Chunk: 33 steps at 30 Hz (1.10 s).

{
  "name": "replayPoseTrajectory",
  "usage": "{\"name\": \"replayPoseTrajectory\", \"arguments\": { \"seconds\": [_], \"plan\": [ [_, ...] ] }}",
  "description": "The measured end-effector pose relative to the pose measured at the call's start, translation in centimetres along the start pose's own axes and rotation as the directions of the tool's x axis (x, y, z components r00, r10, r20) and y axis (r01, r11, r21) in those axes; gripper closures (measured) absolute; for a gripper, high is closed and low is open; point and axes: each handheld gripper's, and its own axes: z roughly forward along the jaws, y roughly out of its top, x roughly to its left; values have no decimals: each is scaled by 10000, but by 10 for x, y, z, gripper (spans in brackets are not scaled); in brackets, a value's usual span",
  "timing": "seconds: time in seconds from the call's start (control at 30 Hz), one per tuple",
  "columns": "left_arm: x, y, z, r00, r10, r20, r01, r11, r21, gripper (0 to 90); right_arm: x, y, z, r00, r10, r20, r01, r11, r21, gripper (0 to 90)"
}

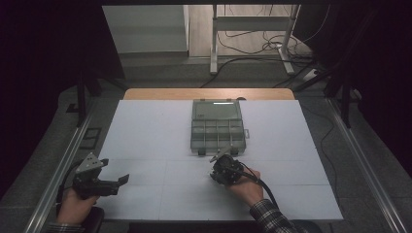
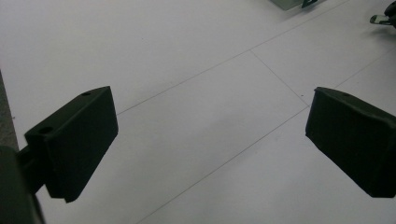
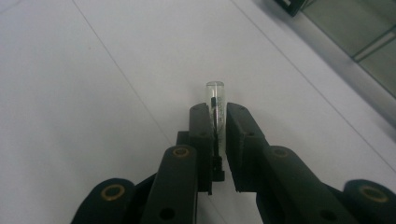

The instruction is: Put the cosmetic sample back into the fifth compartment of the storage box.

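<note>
Black hand-held gripper [image 3: 218, 122] pinching clear glass tube [image 3: 215, 95].

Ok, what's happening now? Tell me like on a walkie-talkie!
Right gripper shut on small clear tube, near the compartment box. Left gripper open, nothing between its jaws. White table around the tube bare.

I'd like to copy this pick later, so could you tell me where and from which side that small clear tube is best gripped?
Grip the small clear tube across its slim round body, jaws on opposite sides, coming in along its length from the near end, probably. The right gripper holds it that way, shut on its lower part, the rounded tip poking out beyond the pads above the white table.
</note>
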Motion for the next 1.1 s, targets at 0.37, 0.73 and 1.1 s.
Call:
{"name": "replayPoseTrajectory", "arguments": {
  "seconds": [0.37, 0.73, 1.1],
  "plan": [
    [0, 0, 0, 10000, 8, 11, -8, 10000, 25, 31, -5, 2, -9, 9995, 289, -144, -296, 9984, -487, 806],
    [0, 0, 0, 10000, -18, 12, 18, 10000, 30, 32, -17, 11, -16, 9980, 590, -213, -610, 9920, -1108, 806],
    [0, 0, 1, 10000, -21, 10, 21, 10000, 43, 32, -22, 18, -19, 9978, 656, -72, -660, 9869, -1469, 806]
  ]
}}
